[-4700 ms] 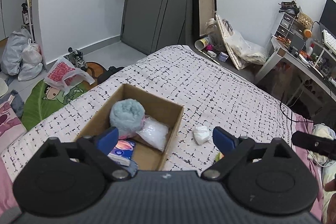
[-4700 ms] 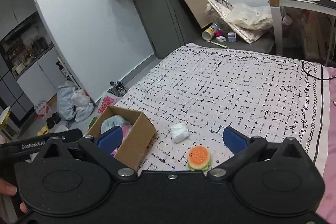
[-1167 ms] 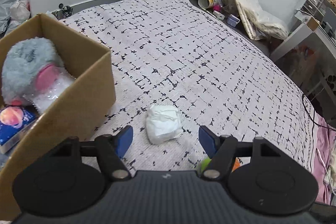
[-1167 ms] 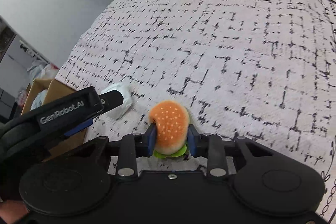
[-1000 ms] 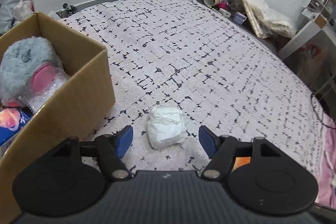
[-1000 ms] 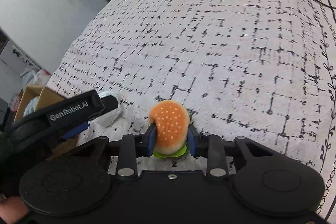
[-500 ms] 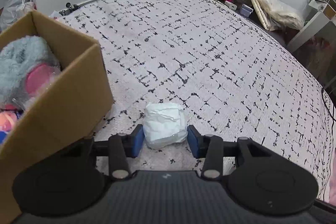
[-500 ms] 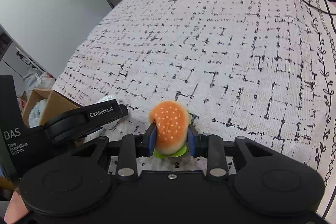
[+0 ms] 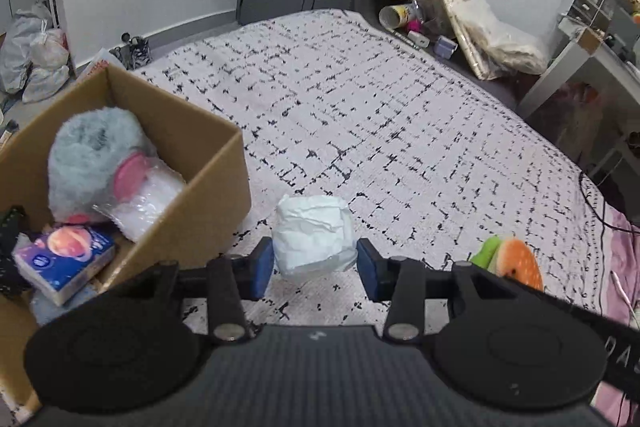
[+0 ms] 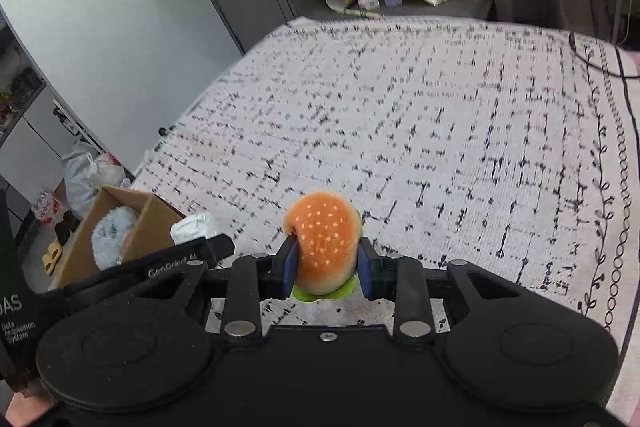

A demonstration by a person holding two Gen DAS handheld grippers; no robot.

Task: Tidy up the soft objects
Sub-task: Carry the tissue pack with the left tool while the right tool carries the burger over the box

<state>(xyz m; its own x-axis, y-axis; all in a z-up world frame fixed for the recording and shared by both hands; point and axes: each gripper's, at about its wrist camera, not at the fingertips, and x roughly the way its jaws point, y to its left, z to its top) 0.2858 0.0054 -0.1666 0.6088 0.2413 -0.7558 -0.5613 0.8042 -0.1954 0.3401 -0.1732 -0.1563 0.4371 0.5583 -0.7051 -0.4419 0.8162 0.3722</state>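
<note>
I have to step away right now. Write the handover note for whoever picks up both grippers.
Left gripper: shut on the white soft packet, held over the bedspread just right of the cardboard box.
Right gripper: shut on the plush burger, also above the bedspread, further right of the box.
Done: the fluffy grey-blue toy, the clear plastic bag and the tissue pack are already in the box.
Left: carry the packet and the burger over the box, then release each inside.
</note>
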